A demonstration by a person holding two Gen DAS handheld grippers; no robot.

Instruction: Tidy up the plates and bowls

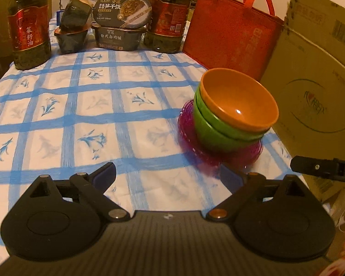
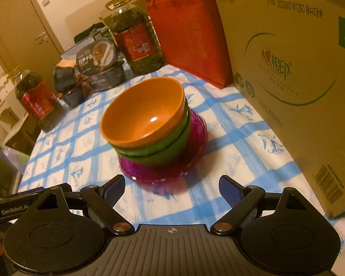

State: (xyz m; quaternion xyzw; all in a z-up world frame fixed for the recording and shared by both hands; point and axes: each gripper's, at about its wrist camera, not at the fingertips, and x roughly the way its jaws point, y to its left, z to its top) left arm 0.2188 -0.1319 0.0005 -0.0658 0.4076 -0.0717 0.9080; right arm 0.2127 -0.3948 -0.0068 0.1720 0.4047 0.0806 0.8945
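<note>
**Stacked bowls sitting on purple plates, both tools standing open and empty**

A surface (image 1: pixel 85 115) under a blue-checked white cloth is filling both views. A big cardboard box (image 2: pixel 287 73) is standing along its right edge, and a red tote bag (image 2: pixel 191 36) is leaning just beside the box at the back. Two large oil bottles are standing at the far side, one at the left (image 1: pixel 28 27) and one nearer the bag (image 1: pixel 168 18), with dark ready-meal boxes (image 1: pixel 122 25) piling up between them.

The stack is sitting on the cloth near the cardboard box: an orange bowl (image 2: pixel 145 110) is nesting inside a green bowl (image 2: pixel 163 147), and that is resting on purple plates (image 2: pixel 172 172) lying flat on the surface. The bowls are tilting slightly.

The left tool (image 1: pixel 168 174) is hovering over the cloth to the left of the stack, its jaws spreading wide and gripping nothing. The right tool (image 2: pixel 171 186) is facing the stack head-on, just short of the plates' near rim, its jaws likewise standing wide apart and holding nothing
</note>
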